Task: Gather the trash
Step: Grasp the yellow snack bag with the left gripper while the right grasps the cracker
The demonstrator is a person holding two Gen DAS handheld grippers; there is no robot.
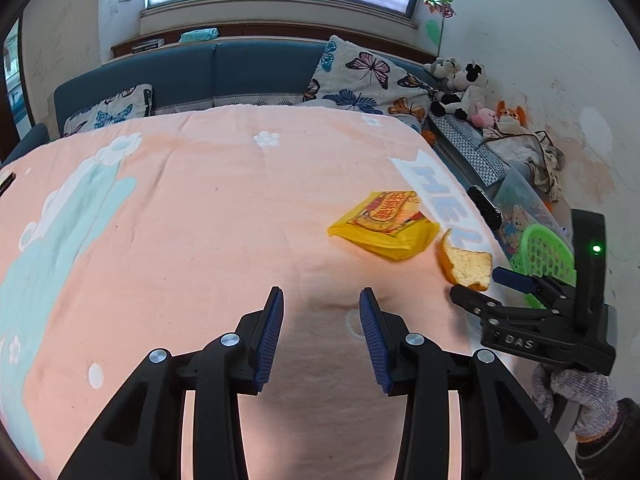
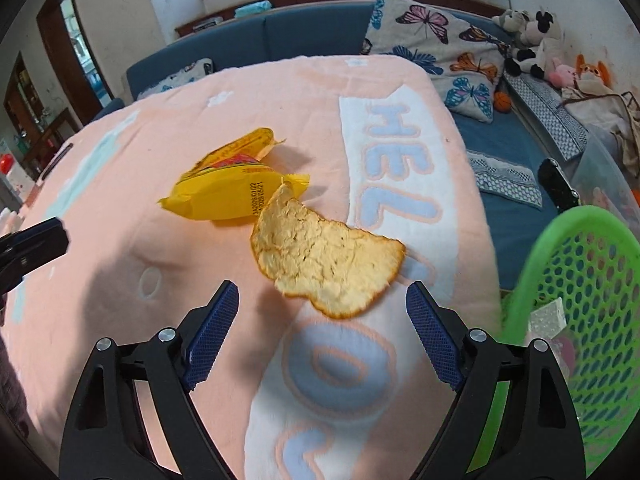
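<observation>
Left gripper (image 1: 321,334) hangs over bare pink blanket (image 1: 200,208), jaws partly apart, nothing between them. Right gripper (image 2: 322,332) spread wide, released, the orange peel (image 2: 326,258) just ahead of its tips, not gripped.

Peel: curled, pale pithy inside facing up, thin orange rim, ragged edges. It lies on the blanket at the edge of the white lettered band, touching the corner of a yellow snack wrapper (image 2: 228,196), which is torn open and crumpled, with a printed date code.

Left wrist view alone shows the right gripper from outside, held by a hand (image 1: 576,400) in a knit glove. Right wrist view alone shows inside the green perforated basket (image 2: 580,280) at far right: some scraps, unclear what.
</observation>
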